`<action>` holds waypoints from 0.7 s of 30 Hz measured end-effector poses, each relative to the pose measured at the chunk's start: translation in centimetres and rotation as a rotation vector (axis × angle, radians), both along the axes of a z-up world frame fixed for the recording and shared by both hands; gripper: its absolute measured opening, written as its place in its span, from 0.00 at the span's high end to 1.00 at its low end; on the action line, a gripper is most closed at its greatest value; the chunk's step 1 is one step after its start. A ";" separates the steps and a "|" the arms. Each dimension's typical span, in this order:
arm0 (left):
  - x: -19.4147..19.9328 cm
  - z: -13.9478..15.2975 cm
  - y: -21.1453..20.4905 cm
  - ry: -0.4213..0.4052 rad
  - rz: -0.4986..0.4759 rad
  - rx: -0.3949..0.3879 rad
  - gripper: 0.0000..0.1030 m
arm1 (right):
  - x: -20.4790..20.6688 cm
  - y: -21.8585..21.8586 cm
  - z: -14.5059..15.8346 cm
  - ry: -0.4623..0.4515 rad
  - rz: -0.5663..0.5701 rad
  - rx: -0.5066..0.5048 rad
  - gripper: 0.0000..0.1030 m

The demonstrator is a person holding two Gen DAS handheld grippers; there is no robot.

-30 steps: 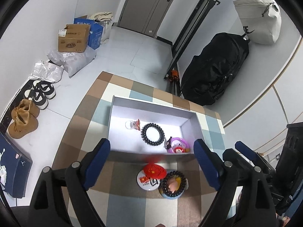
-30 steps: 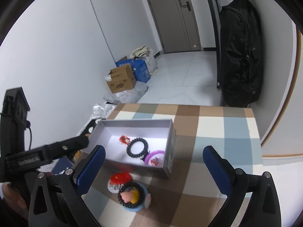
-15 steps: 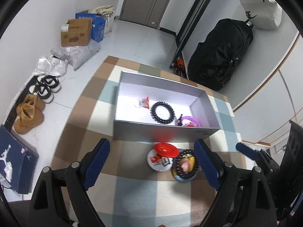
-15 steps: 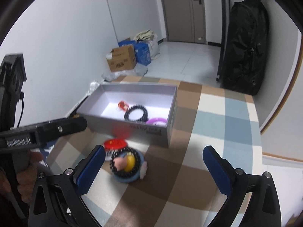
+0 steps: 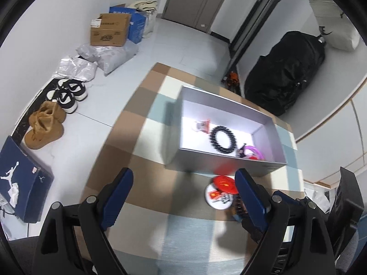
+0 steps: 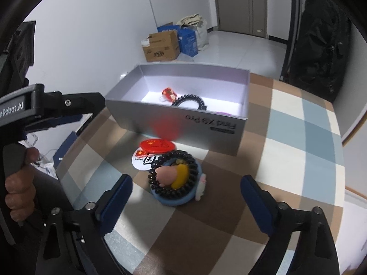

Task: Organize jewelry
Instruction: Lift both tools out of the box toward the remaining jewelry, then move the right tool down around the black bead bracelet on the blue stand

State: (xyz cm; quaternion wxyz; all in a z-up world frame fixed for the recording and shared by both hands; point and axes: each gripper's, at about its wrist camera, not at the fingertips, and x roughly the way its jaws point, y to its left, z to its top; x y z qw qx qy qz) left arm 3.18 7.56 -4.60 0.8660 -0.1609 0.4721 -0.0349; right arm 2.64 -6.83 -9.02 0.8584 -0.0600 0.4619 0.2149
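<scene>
The left gripper [image 5: 183, 191] stood with its jaws spread wide; nothing lay between the blue pads [image 5: 119, 191], and they touched nothing. Below the gap was bare checked tablecloth [image 5: 142, 137]. In the right wrist view a person's hand [image 6: 19, 190] gripped the handle of this tool at the far left. Ahead and to the right of the left gripper sat the grey box [image 5: 229, 162], open at the top. Inside it, from left to right, lay a small red-and-white trinket [image 5: 201, 125], a black bead bracelet [image 5: 223, 139] and a purple ring-shaped piece [image 5: 252, 152] at the near right corner. Just in front of the box, beside the left gripper's right pad, lay a red disc [image 5: 223, 183] overlapping a white round badge [image 5: 216, 197].

The right gripper [image 6: 185, 196] had its jaws open with no item pinched; they had just been closing a little, and the pads [image 6: 255, 198] touched nothing. Between the two fingers and slightly ahead sat a blue round dish [image 6: 179, 197] ringed by a second black bead bracelet [image 6: 173, 176], with pink and yellow charms [image 6: 172, 175] in its middle. A small white-and-pink trinket [image 6: 201, 186] touched the dish on its right. Farther ahead, the red disc and white badge lay between the dish and the box wall
</scene>
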 end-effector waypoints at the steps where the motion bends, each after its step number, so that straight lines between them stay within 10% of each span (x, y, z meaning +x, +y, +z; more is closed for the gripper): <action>1: 0.0 -0.2 0.2 0.007 0.004 0.008 0.16 | 0.1 0.4 -0.3 0.007 0.004 -0.016 0.13; 12: 0.5 -0.9 1.5 0.056 0.016 -0.025 0.16 | 0.6 2.5 -1.5 0.005 0.016 -0.093 0.39; 21: 0.6 -1.0 1.2 0.068 -0.010 -0.019 0.16 | 0.0 1.8 -1.3 -0.001 0.020 -0.074 0.41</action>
